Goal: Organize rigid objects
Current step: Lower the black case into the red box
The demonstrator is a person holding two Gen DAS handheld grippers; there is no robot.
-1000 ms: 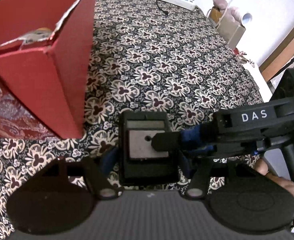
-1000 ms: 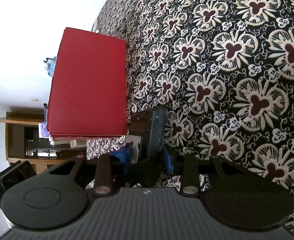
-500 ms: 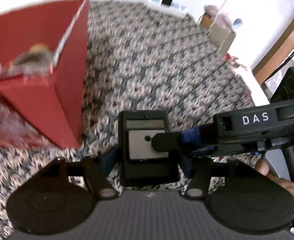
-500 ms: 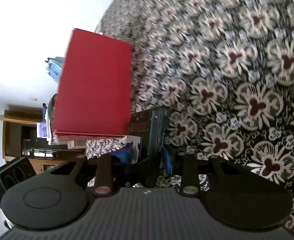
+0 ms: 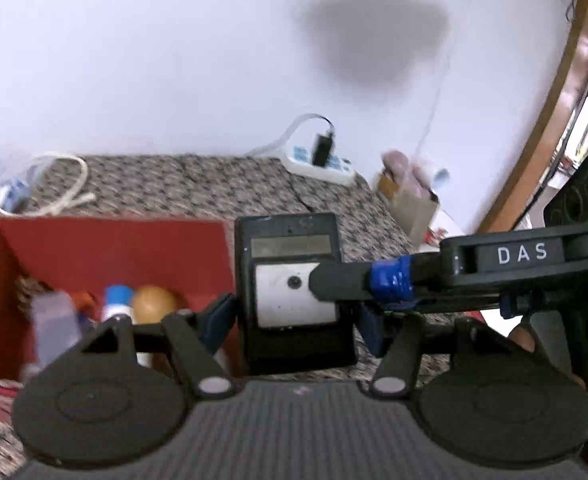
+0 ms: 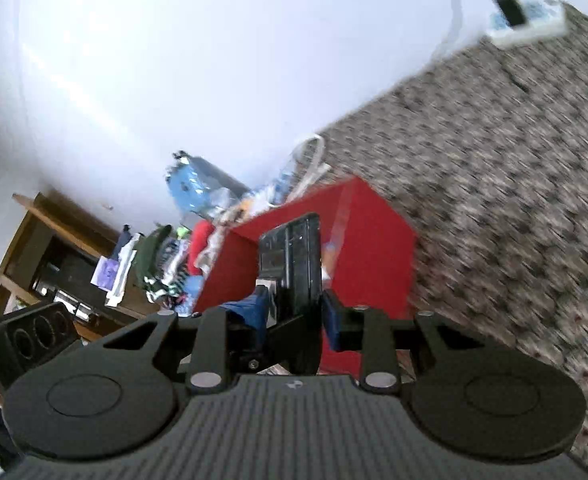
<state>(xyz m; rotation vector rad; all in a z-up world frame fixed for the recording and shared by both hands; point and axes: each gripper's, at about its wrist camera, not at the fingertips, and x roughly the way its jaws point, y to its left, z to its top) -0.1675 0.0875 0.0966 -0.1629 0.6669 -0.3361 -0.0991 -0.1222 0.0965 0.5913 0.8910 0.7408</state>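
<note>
Landmark: red box (image 5: 106, 256), open top, sitting on the patterned cloth (image 5: 214, 188).

You have the black device (image 5: 294, 292) up in the air just right of the red box's right wall, its lower part about level with the rim, long axis roughly upright. Left gripper (image 5: 294, 320): fingers sit either side of the device, fairly wide apart; contact on the edges looks likely but I can't tell for sure. Right gripper (image 6: 294, 312): closed narrow across the device's front and back faces, one finger lying over its pale label, so it has hold.

Inside the red box: an orange round item (image 5: 154, 300), a white bottle with blue cap (image 5: 116, 300), other blurred stuff.

Key relation: the box opening lies left of and below the device. My guess is you shift it left over the rim, then lower it. Risk: clipping the right wall.
</note>
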